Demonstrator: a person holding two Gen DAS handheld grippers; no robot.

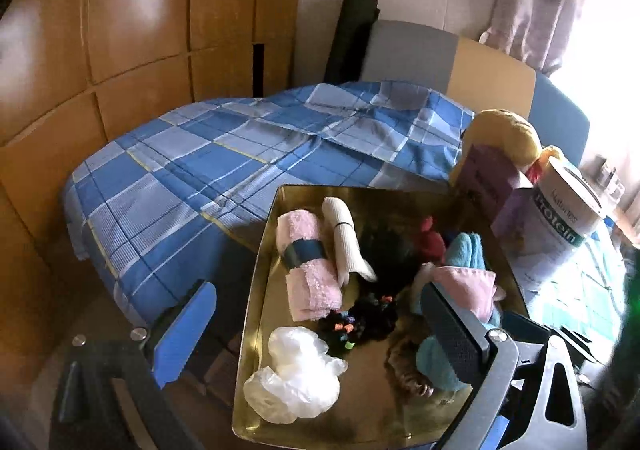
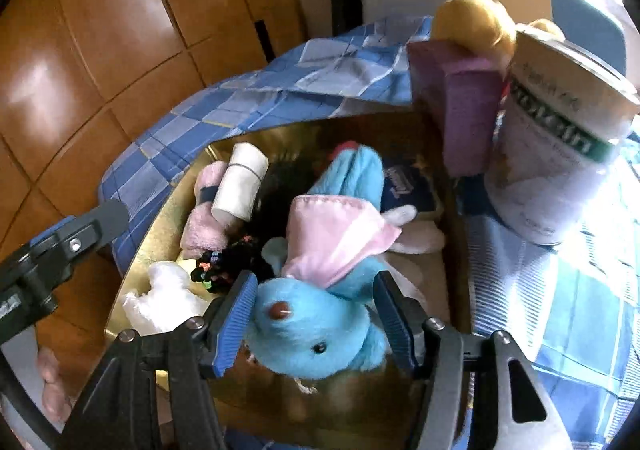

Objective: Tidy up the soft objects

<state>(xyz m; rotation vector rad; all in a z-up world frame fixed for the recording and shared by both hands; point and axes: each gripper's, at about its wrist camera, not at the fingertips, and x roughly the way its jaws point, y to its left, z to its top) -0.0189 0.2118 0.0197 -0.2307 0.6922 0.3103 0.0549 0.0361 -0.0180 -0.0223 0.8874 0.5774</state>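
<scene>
Blue plush mouse (image 2: 316, 334) lies in the gold tray (image 2: 160, 217) at 6 o'clock, head between the right gripper (image 2: 316, 326) jaws, which touch it. Left gripper (image 1: 320, 334) jaws gape, empty.

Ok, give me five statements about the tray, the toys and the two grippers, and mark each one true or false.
1. The right gripper has its fingers on either side of the blue plush toy. True.
2. The left gripper grips the white plastic bag. False: it is open and holds nothing.
3. The pink towel roll has a dark band around it. True.
4. The protein tin stands inside the gold tray. False: it stands beside the tray on the bed.
5. The plush toy wears a pink cloth. True.
</scene>
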